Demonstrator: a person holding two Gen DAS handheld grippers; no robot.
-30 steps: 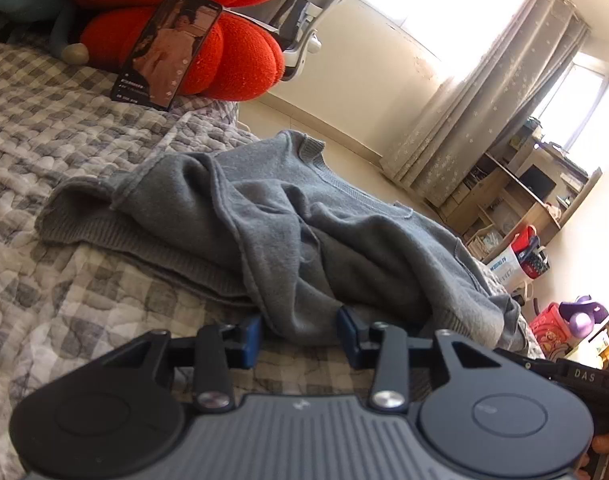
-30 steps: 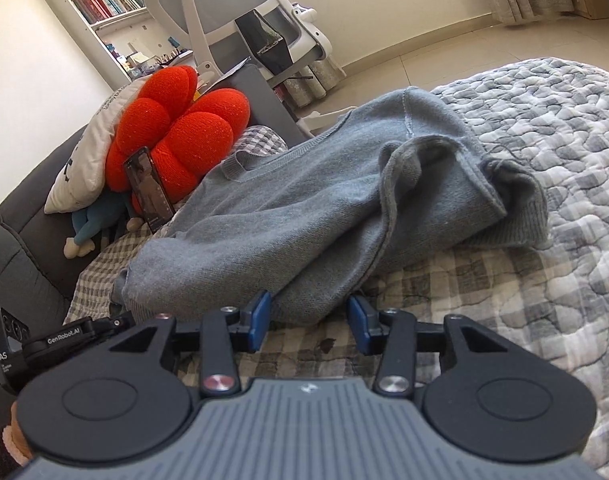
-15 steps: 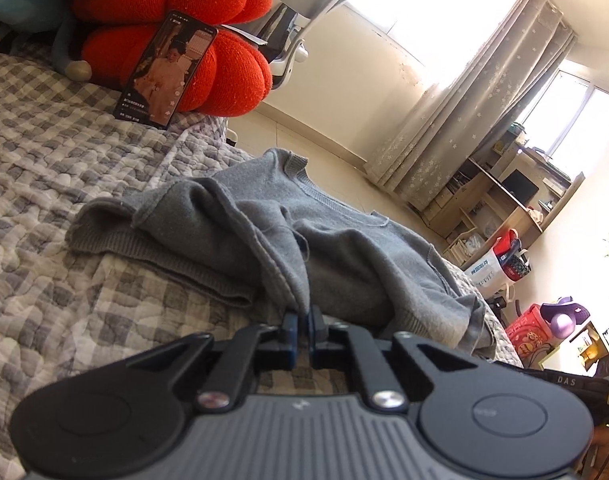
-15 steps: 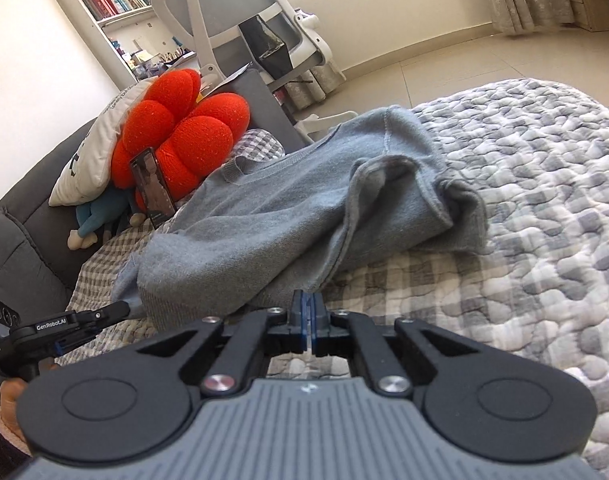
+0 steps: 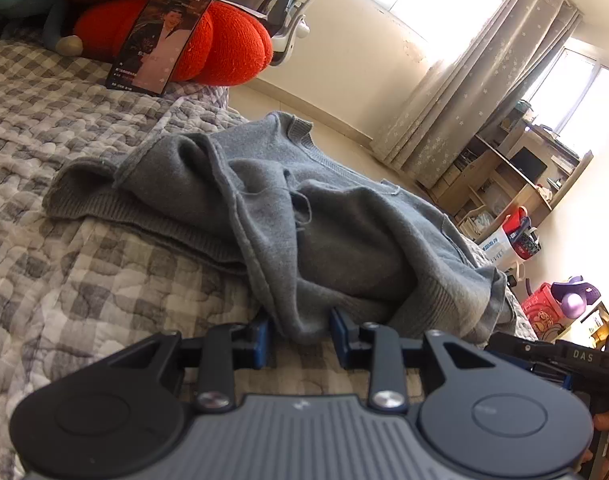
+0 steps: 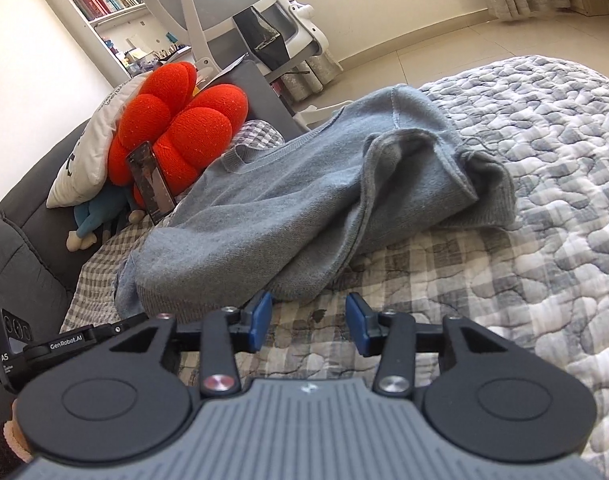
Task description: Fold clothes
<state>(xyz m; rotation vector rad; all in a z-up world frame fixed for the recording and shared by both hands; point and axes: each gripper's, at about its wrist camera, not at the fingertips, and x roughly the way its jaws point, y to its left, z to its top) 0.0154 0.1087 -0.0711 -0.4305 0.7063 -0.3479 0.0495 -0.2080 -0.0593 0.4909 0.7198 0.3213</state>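
Both claws parted again, after being pinched together half a second ago. Left claw now wide apart, straddling a hanging fold of the grey sweater without clamping it; cloth sits between the blue pads but hangs slack. Right claw likewise spread, just short of the near hem of the same grey sweater, nothing between its fingers, only checked quilt showing in the gap.

Sweater bunched and partly doubled over in the middle of the bed, one side heaped up into a ridge, collar pointing away toward the red flower cushion and the phone leaning on it. Lies a little differently from a second ago: near edge drawn closer and more piled.

Reads as a release after a short tug or lift, so a partial fold laid down rather than a finished one. Garment far from a neat rectangle; probably more smoothing and another fold needed, starting from a fresh grip on the near hem
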